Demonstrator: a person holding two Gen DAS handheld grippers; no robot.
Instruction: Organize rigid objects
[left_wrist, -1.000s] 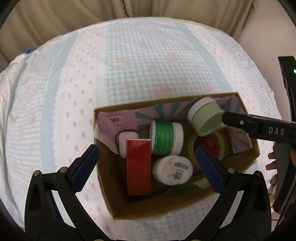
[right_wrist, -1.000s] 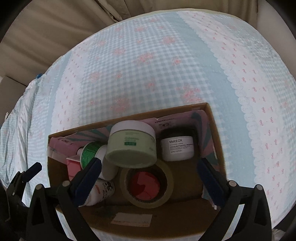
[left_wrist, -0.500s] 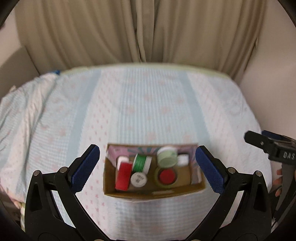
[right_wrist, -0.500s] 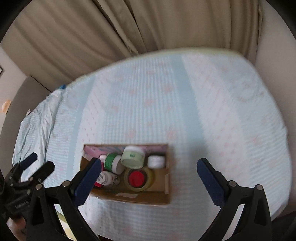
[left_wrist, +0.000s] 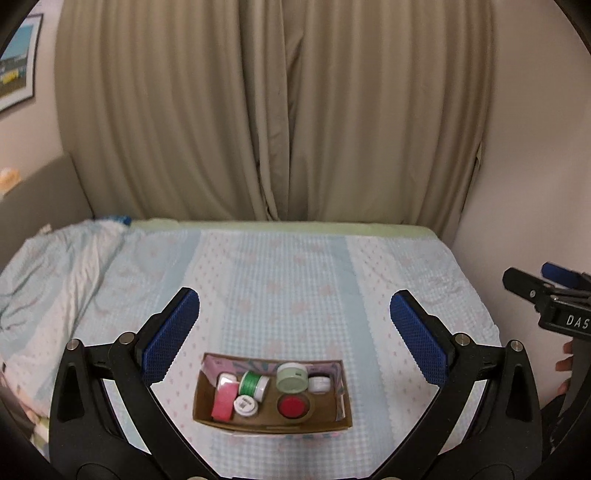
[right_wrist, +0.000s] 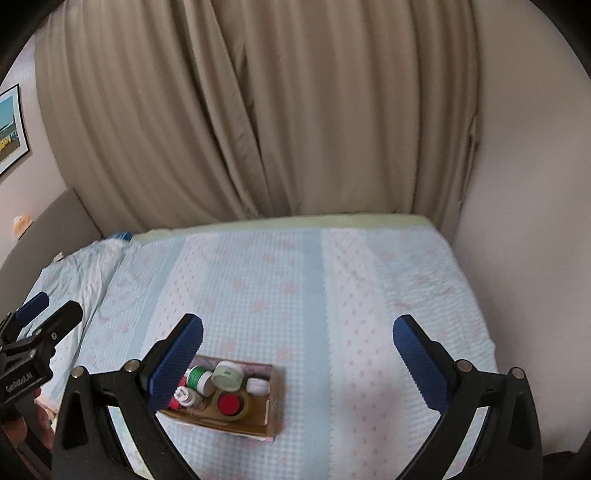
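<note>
On the blue-and-pink quilted bed (left_wrist: 280, 266) sits an open brown cardboard box (left_wrist: 271, 421) packed with jars and tape; left gripper (left_wrist: 295, 328) and right gripper (right_wrist: 297, 350) hover spread, empty, beige curtains (left_wrist: 273, 110) behind.

Soft even indoor light, faint shadows; slight blur; strong fisheye bending, dark vignette at corners.

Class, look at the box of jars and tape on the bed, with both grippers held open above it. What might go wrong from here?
1. The cardboard box sits on a soft bedspread, so pressing down on it may tip it.
2. The pale green jar seems to rest on other items; it might slide.
3. The items are tightly packed, so the left gripper or right gripper may nudge the tape roll when reaching in.
</note>
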